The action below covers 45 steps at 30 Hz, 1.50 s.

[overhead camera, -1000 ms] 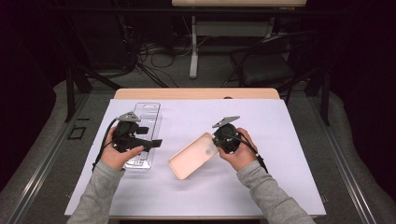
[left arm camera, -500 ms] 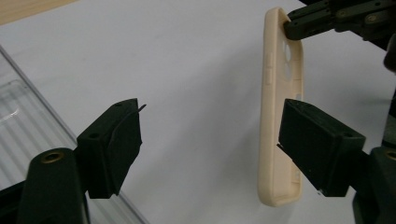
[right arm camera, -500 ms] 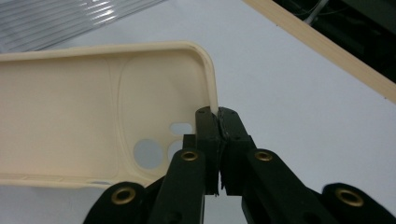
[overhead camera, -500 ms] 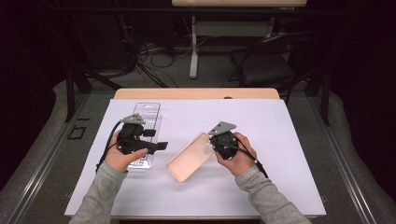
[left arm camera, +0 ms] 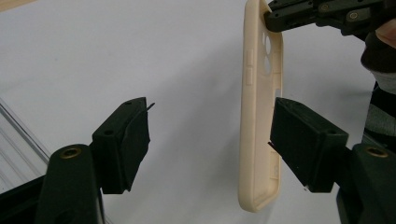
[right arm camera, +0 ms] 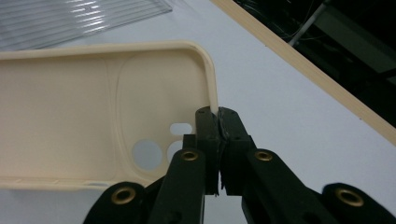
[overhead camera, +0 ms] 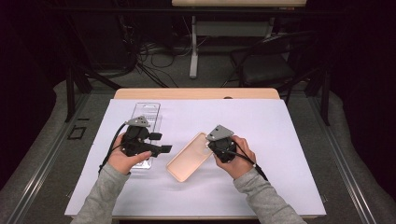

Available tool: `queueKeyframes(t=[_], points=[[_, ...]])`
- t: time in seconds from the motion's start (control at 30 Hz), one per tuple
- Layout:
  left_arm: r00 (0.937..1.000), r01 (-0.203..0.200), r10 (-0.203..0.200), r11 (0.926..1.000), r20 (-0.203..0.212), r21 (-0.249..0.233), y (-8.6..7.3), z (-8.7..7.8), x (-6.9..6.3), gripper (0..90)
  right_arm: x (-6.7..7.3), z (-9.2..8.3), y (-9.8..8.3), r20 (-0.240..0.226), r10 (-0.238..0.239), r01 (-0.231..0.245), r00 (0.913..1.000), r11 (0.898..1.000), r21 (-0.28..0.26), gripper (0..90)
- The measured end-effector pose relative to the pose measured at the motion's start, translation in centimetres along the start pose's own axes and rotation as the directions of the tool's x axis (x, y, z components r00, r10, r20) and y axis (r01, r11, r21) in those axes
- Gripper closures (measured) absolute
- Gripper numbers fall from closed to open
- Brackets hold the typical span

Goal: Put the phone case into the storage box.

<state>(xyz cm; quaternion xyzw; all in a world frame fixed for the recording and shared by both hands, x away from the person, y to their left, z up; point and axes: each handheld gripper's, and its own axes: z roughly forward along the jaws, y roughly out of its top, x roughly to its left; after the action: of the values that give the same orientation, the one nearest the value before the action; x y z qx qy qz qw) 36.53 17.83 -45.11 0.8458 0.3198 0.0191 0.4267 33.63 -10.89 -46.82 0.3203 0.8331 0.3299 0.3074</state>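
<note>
The cream phone case (overhead camera: 187, 157) sits mid-table on the white sheet (overhead camera: 280, 140), pinched by its camera-end rim in the right gripper (right arm camera: 218, 122), jaws clamped tight on that edge. The left gripper (overhead camera: 164, 149) points across at the case's lower end, jaws apart and just closing in, case between them but not pressed. Under the left hand (overhead camera: 122, 161), a clear plastic tray (overhead camera: 145, 112) is partly covered.

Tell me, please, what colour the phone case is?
The phone case is a pale cream beige, plain and unpatterned; the right gripper view shows it best.
</note>
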Motion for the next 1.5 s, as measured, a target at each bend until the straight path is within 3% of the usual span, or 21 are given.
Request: queueKeyframes(t=[0.13,0.23,0.3,0.53,0.67,0.77,0.93,1.1,1.23,1.5], points=[[1.0,-0.002,0.002,0.9999,0.001,0.01,-0.1,0.2,-0.1,31.2,0.4,0.1,-0.2,0.02,-0.031,0.032,0.9993,0.999,-0.006,88.6],[1.0,0.0,0.0,0.9999,0.005,0.015,-0.1,0.4,-0.2,35.7,0.6,0.1,-0.4,0.016,-0.025,0.025,0.9996,1.0,-0.01,88.6],[0.9995,0.022,-0.022,0.9994,0.021,0.026,-0.2,0.5,-0.3,37.8,0.6,0.1,-0.4,0.016,-0.028,0.029,0.9995,0.999,-0.014,88.6],[0.9974,0.034,-0.037,0.9981,0.062,0.051,-0.4,0.9,-0.4,44.5,0.7,0.1,-0.6,0.011,-0.03,0.03,0.9995,0.999,-0.02,88.6],[0.9974,0.03,-0.034,0.9976,0.063,0.062,-0.5,1.1,-0.5,47.0,0.9,0.0,-0.7,0.012,-0.035,0.036,0.9993,0.999,-0.02,88.6],[0.9991,0.03,-0.032,0.9971,0.027,0.071,-0.6,1.1,-0.7,47.0,1.1,0.0,-0.7,0.009,-0.042,0.043,0.9991,0.999,-0.021,88.5],[0.9985,0.033,-0.036,0.997,0.041,0.07,-0.7,1.3,-0.9,48.0,1.4,0.0,-0.7,0.006,-0.052,0.052,0.9987,0.998,-0.027,88.5],[0.9924,0.07,-0.079,0.9927,0.094,0.098,-0.8,1.8,-1.1,50.5,1.6,-0.1,-0.7,0.006,-0.059,0.059,0.9982,0.998,-0.032,88.5],[0.9908,0.077,-0.089,0.9902,0.102,0.116,-0.9,2.5,-1.0,54.7,1.7,-0.1,-0.7,0.001,-0.063,0.063,0.998,0.997,-0.033,88.5],[0.9778,0.091,-0.113,0.9875,0.176,0.129,-1.1,3.4,-0.8,61.2,1.8,-0.3,-0.6,-0.005,-0.06,0.06,0.9982,0.997,-0.04,88.6]])
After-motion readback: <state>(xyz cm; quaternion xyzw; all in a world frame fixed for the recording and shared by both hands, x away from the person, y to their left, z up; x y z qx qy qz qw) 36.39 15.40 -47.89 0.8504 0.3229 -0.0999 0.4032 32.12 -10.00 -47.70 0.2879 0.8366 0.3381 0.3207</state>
